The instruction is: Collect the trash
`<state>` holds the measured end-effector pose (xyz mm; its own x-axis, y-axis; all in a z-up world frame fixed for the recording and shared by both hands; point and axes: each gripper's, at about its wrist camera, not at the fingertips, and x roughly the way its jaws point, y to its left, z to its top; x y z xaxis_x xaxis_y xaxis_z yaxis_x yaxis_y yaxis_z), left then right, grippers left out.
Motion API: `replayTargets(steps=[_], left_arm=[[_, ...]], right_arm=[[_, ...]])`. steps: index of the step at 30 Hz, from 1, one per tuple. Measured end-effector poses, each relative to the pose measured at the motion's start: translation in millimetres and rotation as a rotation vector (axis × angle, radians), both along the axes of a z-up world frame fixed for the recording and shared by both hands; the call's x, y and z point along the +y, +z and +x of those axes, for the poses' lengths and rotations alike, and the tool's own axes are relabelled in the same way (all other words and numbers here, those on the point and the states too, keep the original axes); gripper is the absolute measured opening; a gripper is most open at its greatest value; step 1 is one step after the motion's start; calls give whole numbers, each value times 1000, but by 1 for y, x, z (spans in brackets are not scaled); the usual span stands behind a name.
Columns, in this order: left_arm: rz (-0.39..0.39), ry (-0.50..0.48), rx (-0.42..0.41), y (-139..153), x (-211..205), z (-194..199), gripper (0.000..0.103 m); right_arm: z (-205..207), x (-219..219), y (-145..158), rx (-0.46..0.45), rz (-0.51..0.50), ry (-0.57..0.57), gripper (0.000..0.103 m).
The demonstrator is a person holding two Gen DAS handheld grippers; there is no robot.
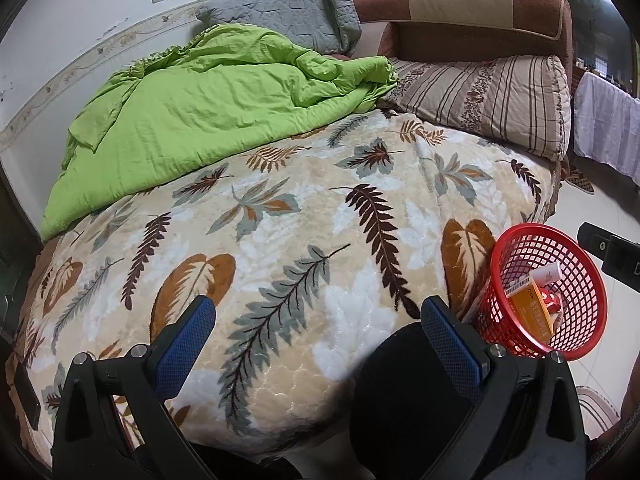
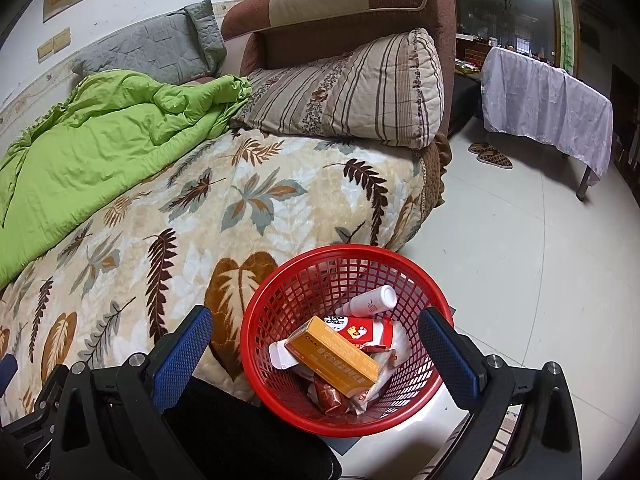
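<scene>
1. Red mesh basket (image 2: 344, 340): the landmark. Stands on the pale floor, touching or just beside the bed's edge; which of the two cannot be told.
2. Contents of the basket: an orange carton (image 2: 334, 356) lying on top, a white bottle (image 2: 370, 300) toward the far wall of the basket, a red-and-white packet (image 2: 366, 332) between them, and crumpled wrappers beneath.
3. Right gripper (image 2: 318, 342): hovers above the basket, fingers spread wide to either side of the rim, nothing between them.
4. Left gripper (image 1: 318, 330): well to the bed side of the basket, over the leaf-print blanket (image 1: 280, 240), fingers wide apart, nothing held.
5. Bed surface beyond the basket: green quilt (image 1: 200, 92), striped pillow (image 1: 488, 96), grey pillow (image 1: 280, 12). No loose trash shows on the blanket in either view.
6. Step in hand, as judged: a deposit looks complete, and the collection seems near or at its end.
7. Next move, as judged: a sweep of the bed and the floor around the basket for any leftover item. If one is found, approach with fingers wide, close on it, and carry it over the rim. The quilt's folds could hide small pieces.
</scene>
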<state>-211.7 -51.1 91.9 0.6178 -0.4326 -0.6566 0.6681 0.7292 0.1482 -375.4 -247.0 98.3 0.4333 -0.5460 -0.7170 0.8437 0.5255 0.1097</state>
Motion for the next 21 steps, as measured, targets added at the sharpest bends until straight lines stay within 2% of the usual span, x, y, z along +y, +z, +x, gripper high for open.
replayTargets(steps=[21], left_arm=[[-7,-2,2,0,3,1,102]], right_arm=[[1,2,1,5,-12,6,103]])
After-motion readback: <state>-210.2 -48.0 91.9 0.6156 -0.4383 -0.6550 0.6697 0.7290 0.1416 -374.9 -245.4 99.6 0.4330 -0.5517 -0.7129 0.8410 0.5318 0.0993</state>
